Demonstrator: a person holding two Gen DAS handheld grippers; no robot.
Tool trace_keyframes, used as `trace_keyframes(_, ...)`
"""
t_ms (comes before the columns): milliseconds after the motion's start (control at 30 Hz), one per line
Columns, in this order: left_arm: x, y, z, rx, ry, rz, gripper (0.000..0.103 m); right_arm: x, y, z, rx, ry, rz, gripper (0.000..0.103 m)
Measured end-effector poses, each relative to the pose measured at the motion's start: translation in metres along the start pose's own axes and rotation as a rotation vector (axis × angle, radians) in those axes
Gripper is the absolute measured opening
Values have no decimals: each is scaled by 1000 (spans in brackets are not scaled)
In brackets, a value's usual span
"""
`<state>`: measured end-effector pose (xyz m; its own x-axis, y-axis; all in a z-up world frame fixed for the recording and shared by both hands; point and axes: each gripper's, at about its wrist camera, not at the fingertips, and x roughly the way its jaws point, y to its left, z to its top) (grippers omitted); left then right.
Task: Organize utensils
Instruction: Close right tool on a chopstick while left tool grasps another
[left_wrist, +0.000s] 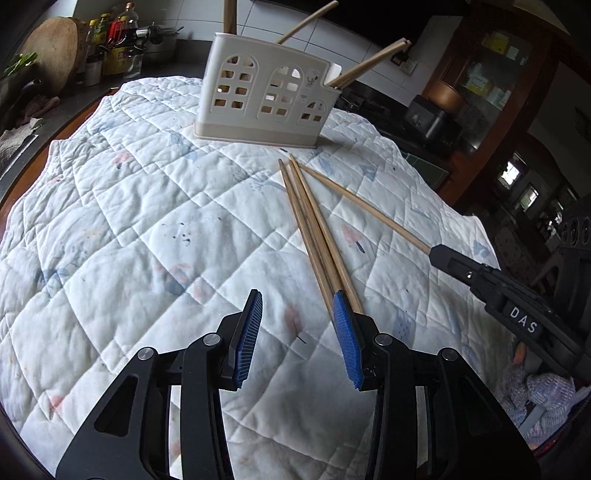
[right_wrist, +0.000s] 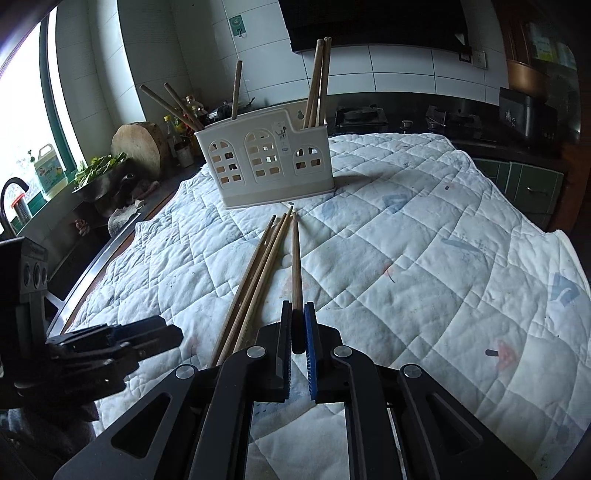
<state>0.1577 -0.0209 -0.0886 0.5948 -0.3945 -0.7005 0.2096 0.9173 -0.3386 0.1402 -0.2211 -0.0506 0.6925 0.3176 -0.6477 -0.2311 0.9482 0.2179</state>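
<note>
A beige utensil holder (left_wrist: 266, 99) with arched cut-outs stands on the quilted cloth and has several wooden chopsticks upright in it; it also shows in the right wrist view (right_wrist: 266, 166). Three loose chopsticks (left_wrist: 314, 229) lie together on the cloth, also seen in the right wrist view (right_wrist: 255, 277). My left gripper (left_wrist: 297, 306) is open and empty, its right pad beside their near ends. My right gripper (right_wrist: 297, 314) is shut on a single chopstick (right_wrist: 296, 262) that points toward the holder. The right gripper (left_wrist: 439, 254) shows in the left wrist view, holding that chopstick (left_wrist: 362, 206).
The white quilted cloth (right_wrist: 443, 258) covers a round table. A counter to the left holds a wooden chopping block (right_wrist: 138, 146), bottles (left_wrist: 110, 44), greens and a sink tap. A stove and a dark appliance (right_wrist: 524, 114) stand behind at the right.
</note>
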Motion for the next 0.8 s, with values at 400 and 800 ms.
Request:
trace_keyframes(400,25,-18,-10,-7,50,20,23,-11,-10,-4,17,-14,6,7)
trace_keyframes(800,33,-40,-14,69,20,183,19,-11,-17,-6,28,-10,12,7)
